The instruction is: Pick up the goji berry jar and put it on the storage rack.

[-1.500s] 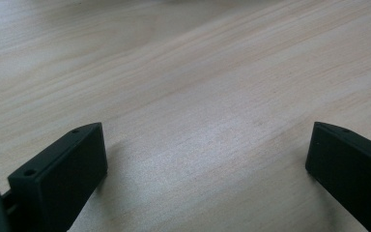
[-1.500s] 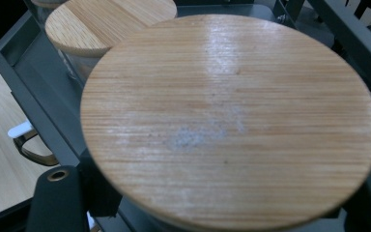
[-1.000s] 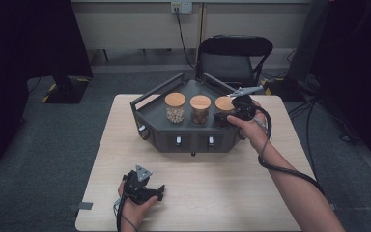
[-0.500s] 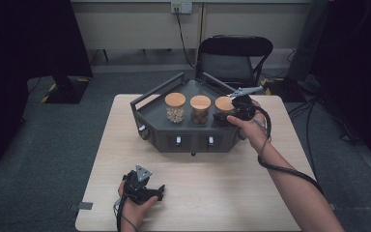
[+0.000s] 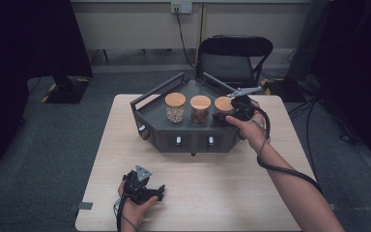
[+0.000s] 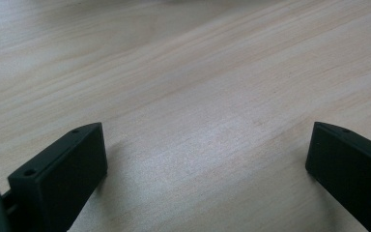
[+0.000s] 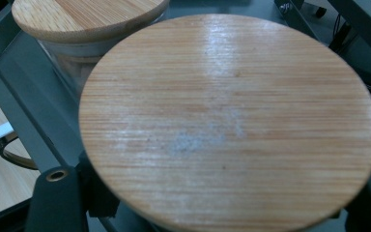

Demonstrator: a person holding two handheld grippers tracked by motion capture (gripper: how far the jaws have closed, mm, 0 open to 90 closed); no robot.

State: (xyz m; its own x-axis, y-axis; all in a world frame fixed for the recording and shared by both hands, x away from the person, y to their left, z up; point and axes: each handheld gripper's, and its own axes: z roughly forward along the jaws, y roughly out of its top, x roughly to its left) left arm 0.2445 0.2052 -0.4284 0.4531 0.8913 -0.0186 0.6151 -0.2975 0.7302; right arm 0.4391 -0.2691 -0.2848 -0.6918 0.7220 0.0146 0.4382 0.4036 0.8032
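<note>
Three wooden-lidded jars stand in a grey tray point(image 5: 160, 129) at the worktop's far side, the right gripper point(image 5: 228, 115) clenched around the rightmost jar point(image 7: 229, 123), the left gripper point(image 6: 200, 164) released, near-left.

A black folding chair point(image 5: 234, 60) stands behind the wooden table point(image 5: 270, 193).

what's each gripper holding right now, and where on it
Right gripper grips the rightmost wooden-lidded glass jar around its body below the lid. Left gripper holds nothing.

Both black claws, left claw point(image 5: 142, 186) and right claw point(image 5: 236, 108), trail black cables and carry grey three-cornered plates.
</note>
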